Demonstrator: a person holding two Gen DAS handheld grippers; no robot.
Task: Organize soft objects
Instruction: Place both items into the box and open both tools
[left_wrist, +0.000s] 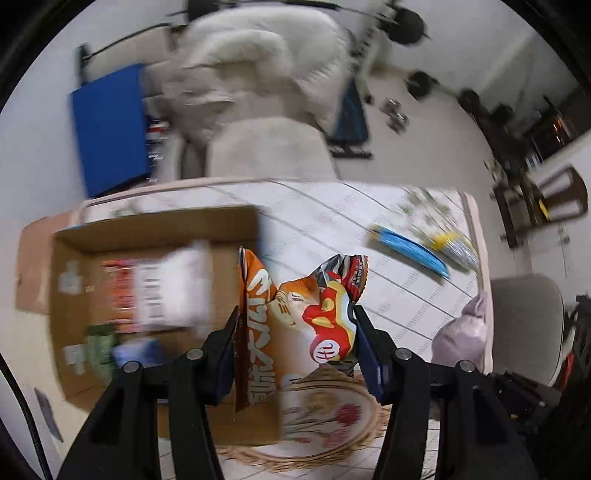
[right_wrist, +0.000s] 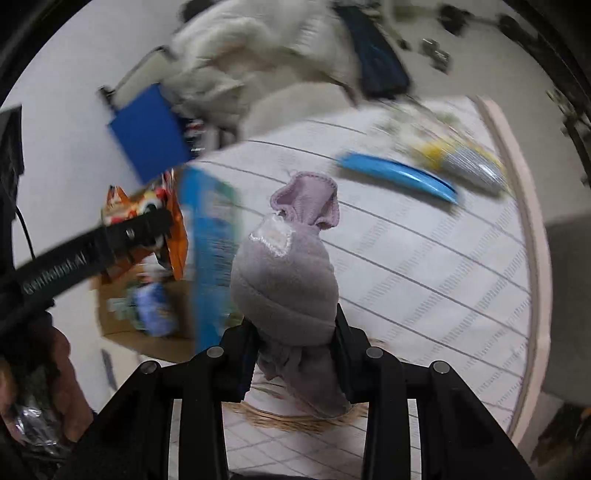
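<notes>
Mostly table (left_wrist: 388, 236): a white cloth with dark stripes fills the centre and right of both views, pink rim at the right edge. Upper frame, blurred: a pale padded chair (left_wrist: 269, 147) with a whitish jacket (left_wrist: 258, 62) piled on it, a blue panel (left_wrist: 110, 129) at upper left.

Cardboard box (left_wrist: 155, 229), open, sits lower left in the left wrist view, blurred packets inside; in the right wrist view a blue-green carton (right_wrist: 210, 251) stands in front of it and blocks part of the opening.

Round woven mat (left_wrist: 332, 424) lies at the bottom centre, half hidden behind the fingers.

Left gripper (left_wrist: 295, 332) is clamped on an orange snack bag (left_wrist: 306, 314), pads pressing both sides, bag hanging between box edge and table; it covers the box's right wall.

Right gripper (right_wrist: 291, 339) grips a rolled mauve sock bundle (right_wrist: 288, 273), cuff end pointing up-frame, over the table centre.

Upper right on the cloth: a blue flat pack (left_wrist: 410, 251), just beside it a yellow-and-silver packet (left_wrist: 454, 247), both motion-smeared.

A hand (right_wrist: 44, 387) shows at the lower left edge of the right wrist view.
</notes>
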